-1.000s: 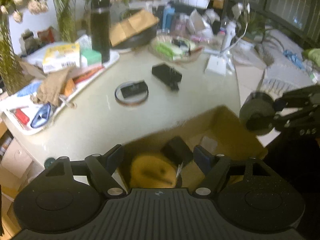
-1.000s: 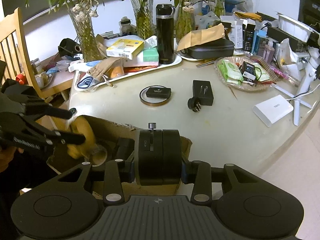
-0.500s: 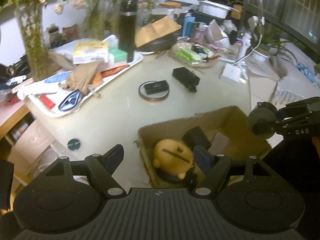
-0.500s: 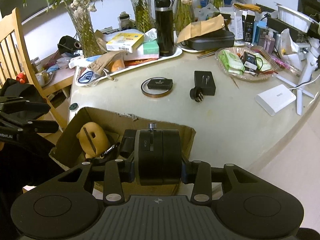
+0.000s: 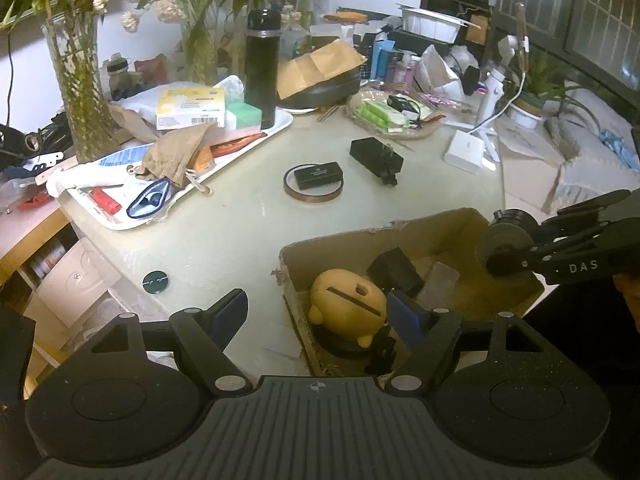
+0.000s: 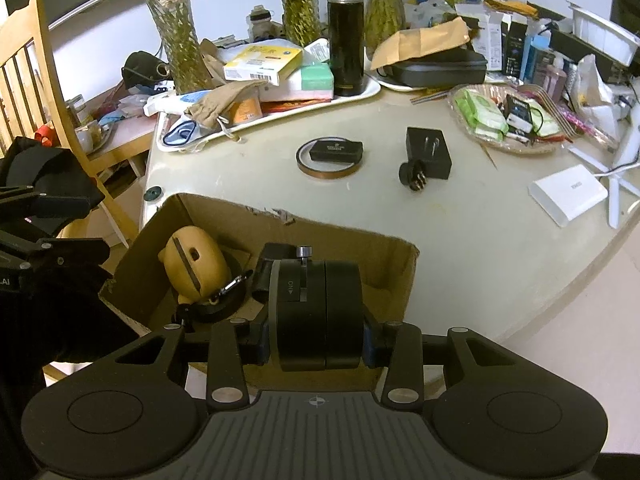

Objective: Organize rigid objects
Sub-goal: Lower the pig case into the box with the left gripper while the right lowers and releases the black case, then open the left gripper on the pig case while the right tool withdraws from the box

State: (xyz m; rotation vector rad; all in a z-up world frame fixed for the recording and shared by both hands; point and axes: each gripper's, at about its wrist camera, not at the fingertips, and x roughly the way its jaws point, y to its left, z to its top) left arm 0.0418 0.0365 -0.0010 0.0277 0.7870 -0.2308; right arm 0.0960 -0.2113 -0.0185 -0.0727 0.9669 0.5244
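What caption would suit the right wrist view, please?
Right gripper holds a black round device above an open cardboard box containing a yellow piggy bank.

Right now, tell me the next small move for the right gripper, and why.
Probably lower the black disc-shaped device into the cardboard box and release. The right gripper holds it above the box's free side, beside the yellow toy.

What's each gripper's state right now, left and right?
Left gripper: open, empty, beside the cardboard box.
Right gripper: shut on black cylindrical device.
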